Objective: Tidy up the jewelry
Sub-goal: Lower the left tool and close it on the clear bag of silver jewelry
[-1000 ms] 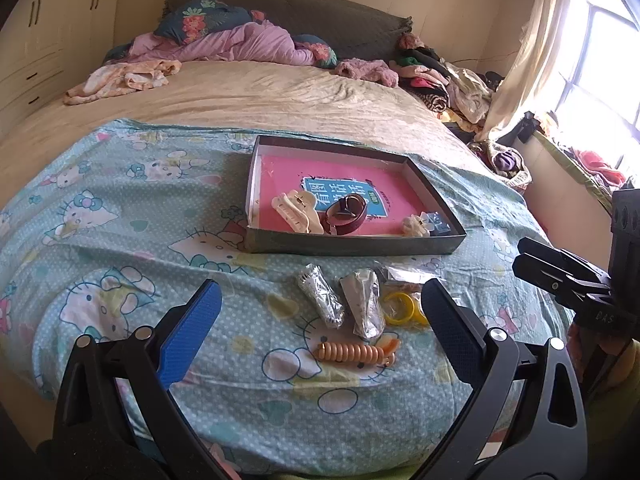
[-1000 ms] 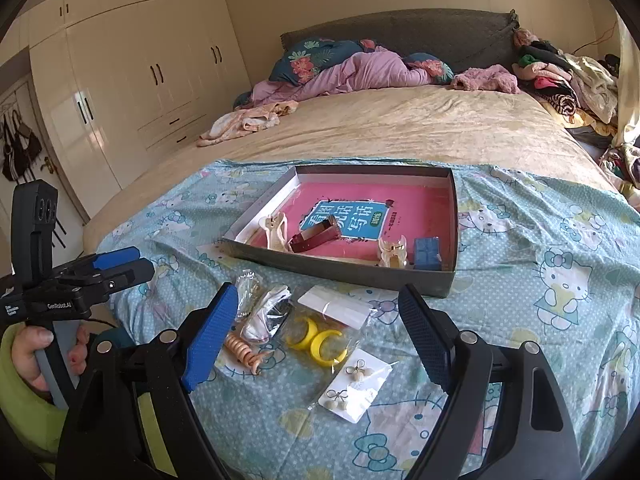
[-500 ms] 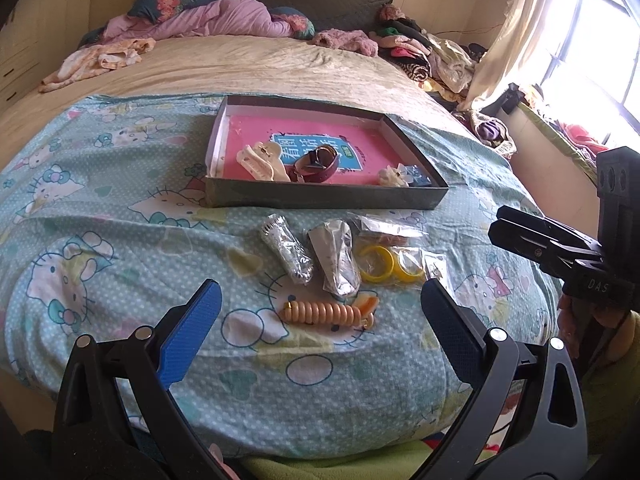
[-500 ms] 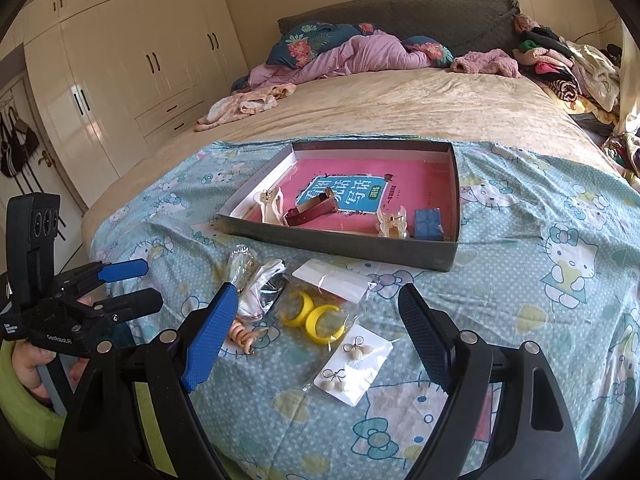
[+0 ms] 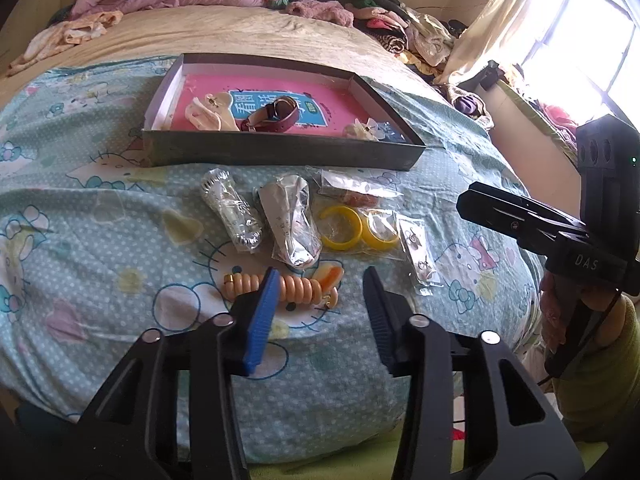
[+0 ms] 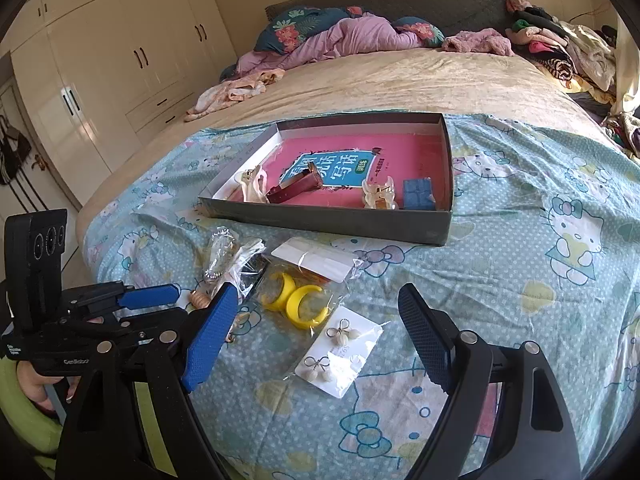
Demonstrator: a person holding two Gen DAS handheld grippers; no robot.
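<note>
Left wrist view is showing us the left gripper [image 5: 320,280] hovering over the coiled peach bracelet [image 5: 286,286], which is lying on the blue cartoon bedsheet [image 5: 100,240] on the near side of the box [image 5: 280,154]. Its jaws have just been closing and are now standing narrow, yet we are seeing a gap on either side; the bracelet is lying below and between them, and nothing is gripped. Beyond the bracelet, closer to the box, we are seeing 2 crinkled silver packets [image 5: 260,216] side by side. To their right, 2 yellow hoops [image 5: 358,227] are lying in a clear bag.

Inside the box, we are seeing a cream hair claw [image 5: 210,110] and a maroon watch [image 5: 276,114] resting on the pink book [image 5: 332,110].

From the right wrist, we are seeing the right gripper [image 6: 312,336] standing wide open and empty above a card of pearl earrings [image 6: 340,354], which is lying just nearer than the yellow hoops, well in front of the box.
</note>
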